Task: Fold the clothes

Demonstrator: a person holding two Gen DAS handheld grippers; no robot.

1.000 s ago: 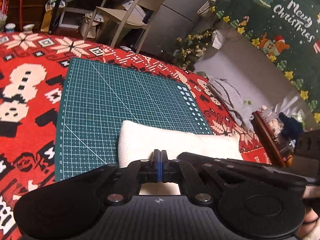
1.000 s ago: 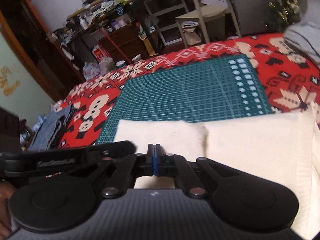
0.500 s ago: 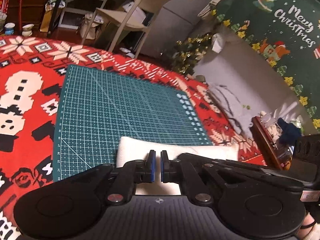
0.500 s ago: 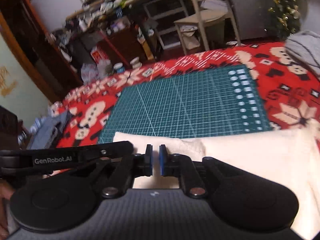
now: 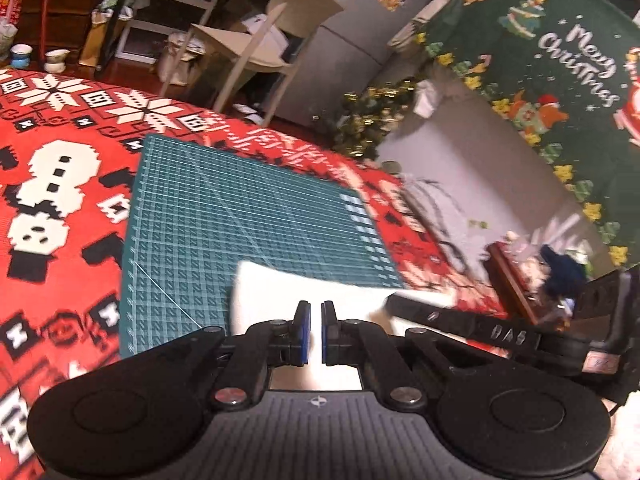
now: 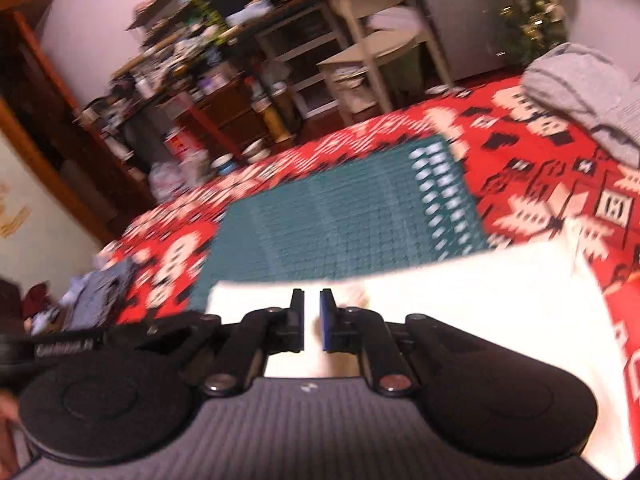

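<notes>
The folded white cloth (image 5: 288,292) lay on the near edge of the green mat (image 5: 240,224), spread over the red blanket (image 5: 60,184). The left gripper (image 5: 314,332) and right gripper (image 6: 312,322) were held just above it, jaws slightly apart, nothing clamped.

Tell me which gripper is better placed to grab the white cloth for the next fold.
Probably the right gripper: its jaws have just been opening, nothing between them, and face the wide spread of white cloth. The left gripper, also slightly open, faces only a narrow end.
</notes>
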